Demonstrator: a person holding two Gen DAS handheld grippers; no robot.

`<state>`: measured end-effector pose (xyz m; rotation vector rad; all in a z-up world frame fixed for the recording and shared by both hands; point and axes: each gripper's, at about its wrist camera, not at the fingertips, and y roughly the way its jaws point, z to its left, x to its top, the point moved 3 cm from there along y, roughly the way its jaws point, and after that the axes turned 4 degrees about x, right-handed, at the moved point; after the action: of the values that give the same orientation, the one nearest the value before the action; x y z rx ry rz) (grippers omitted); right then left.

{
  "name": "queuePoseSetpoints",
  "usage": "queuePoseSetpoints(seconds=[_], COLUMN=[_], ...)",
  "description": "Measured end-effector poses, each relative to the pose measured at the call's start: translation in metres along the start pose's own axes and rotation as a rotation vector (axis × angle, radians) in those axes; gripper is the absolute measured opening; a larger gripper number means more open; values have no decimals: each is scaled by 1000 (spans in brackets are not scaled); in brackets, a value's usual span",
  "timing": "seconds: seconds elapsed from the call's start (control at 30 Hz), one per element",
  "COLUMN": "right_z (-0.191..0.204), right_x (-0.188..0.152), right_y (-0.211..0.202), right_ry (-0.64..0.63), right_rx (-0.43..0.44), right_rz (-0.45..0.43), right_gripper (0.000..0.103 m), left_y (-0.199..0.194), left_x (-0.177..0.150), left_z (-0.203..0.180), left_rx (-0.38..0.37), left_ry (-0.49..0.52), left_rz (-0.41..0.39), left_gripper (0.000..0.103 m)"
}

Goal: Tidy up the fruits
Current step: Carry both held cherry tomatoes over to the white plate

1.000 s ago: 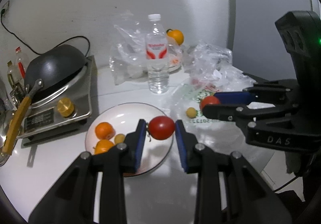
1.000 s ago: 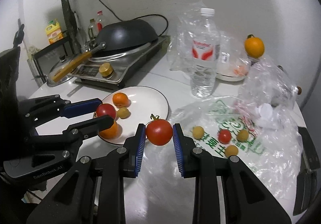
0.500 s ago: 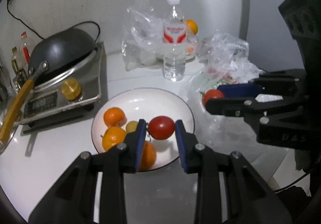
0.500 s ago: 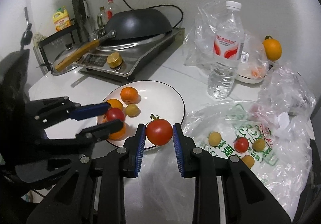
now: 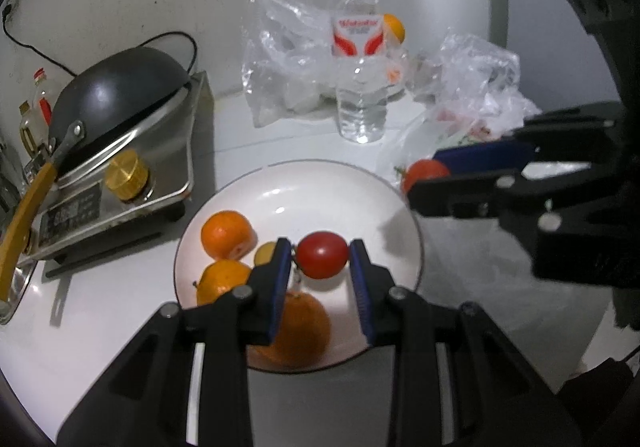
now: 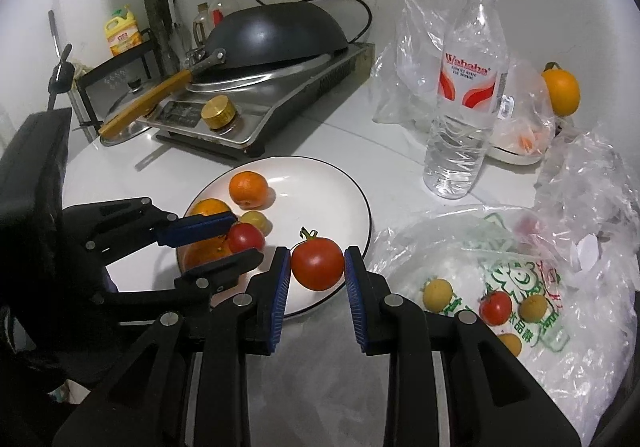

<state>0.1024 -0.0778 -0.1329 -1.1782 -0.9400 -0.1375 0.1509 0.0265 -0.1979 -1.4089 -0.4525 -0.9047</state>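
Note:
My left gripper (image 5: 321,261) is shut on a small red tomato (image 5: 322,255) and holds it over the white plate (image 5: 360,183). The plate carries three oranges (image 5: 227,235) and a small yellow fruit (image 5: 266,251). My right gripper (image 6: 317,267) is shut on a larger red tomato (image 6: 318,263) with a green stem, above the plate's near right rim (image 6: 352,183). In the right wrist view the left gripper (image 6: 244,237) holds its tomato (image 6: 245,237) over the oranges. In the left wrist view the right gripper (image 5: 426,179) is at the plate's right edge.
A plastic bag (image 6: 520,287) to the right holds a small tomato (image 6: 496,307) and several yellow fruits (image 6: 438,294). A water bottle (image 6: 466,95) stands behind the plate. An induction cooker with a black wok (image 6: 276,39) is at the back left. An orange (image 6: 562,91) sits far right.
Both grippers moved left and closer to the plate with their tomatoes. The left gripper now hangs low over the plate's fruit; the right gripper has reached the plate's rim.

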Motion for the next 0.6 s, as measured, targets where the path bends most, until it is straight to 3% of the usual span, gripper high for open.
queuePoseSetpoints(seconds=[0.33,0.6], right_z=[-6,-5], right_x=[6,10], right_y=[26,41], right_ry=[9,21], right_rx=[13,12], right_rz=[29,50], right_gripper=[30,30], left_y=[15,18], left_x=[-3,0], left_z=[-5,0], left_rx=[26,8], left_ry=[42,21], left_rz=[38,51], left_gripper=[31,32])
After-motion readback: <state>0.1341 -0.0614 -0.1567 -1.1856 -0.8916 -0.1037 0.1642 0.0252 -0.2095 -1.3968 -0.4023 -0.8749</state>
